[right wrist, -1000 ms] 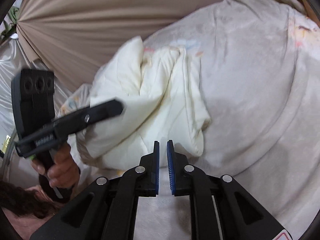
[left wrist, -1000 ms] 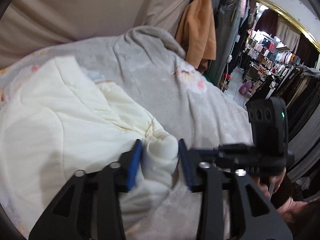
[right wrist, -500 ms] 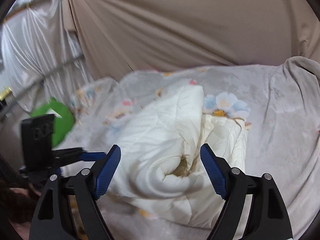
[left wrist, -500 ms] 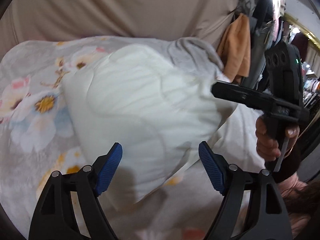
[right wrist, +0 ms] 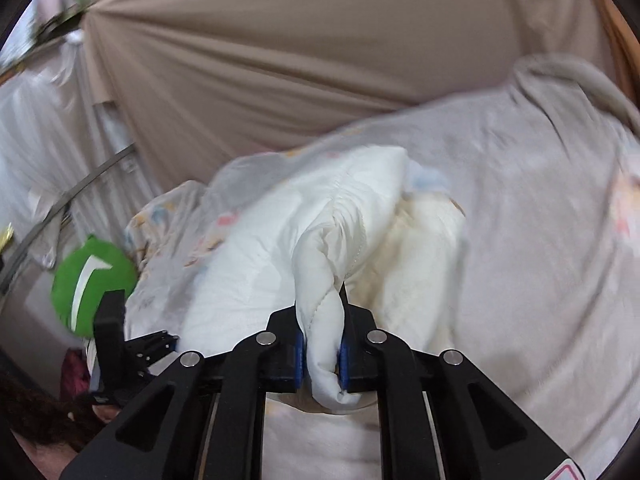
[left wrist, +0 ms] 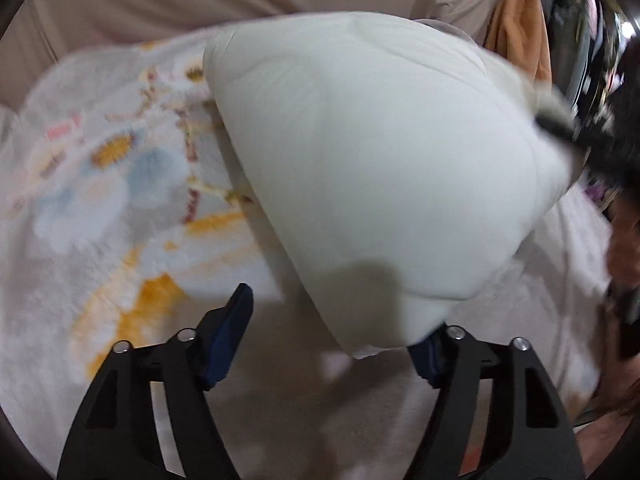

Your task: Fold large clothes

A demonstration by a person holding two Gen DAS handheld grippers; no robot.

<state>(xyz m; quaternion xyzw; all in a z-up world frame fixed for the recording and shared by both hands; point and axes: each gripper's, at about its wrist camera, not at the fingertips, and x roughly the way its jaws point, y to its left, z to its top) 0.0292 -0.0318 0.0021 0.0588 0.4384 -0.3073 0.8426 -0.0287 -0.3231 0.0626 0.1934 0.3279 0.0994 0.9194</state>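
one tool (right wrist: 322, 354) apparently pinching jacket (right wrist: 320, 240)

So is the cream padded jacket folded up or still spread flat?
Folded up: the cream padded jacket sits as a thick bundle on the floral blanket, one rolled edge pinched in the right gripper.

left gripper (left wrist: 332, 336): jaws apart, just been closing, nothing pressed | cream padded garment (left wrist: 376, 168): corner seen at the right pad, lying on floral blanket (left wrist: 104, 184) | orange cloth (left wrist: 520, 28): hung behind
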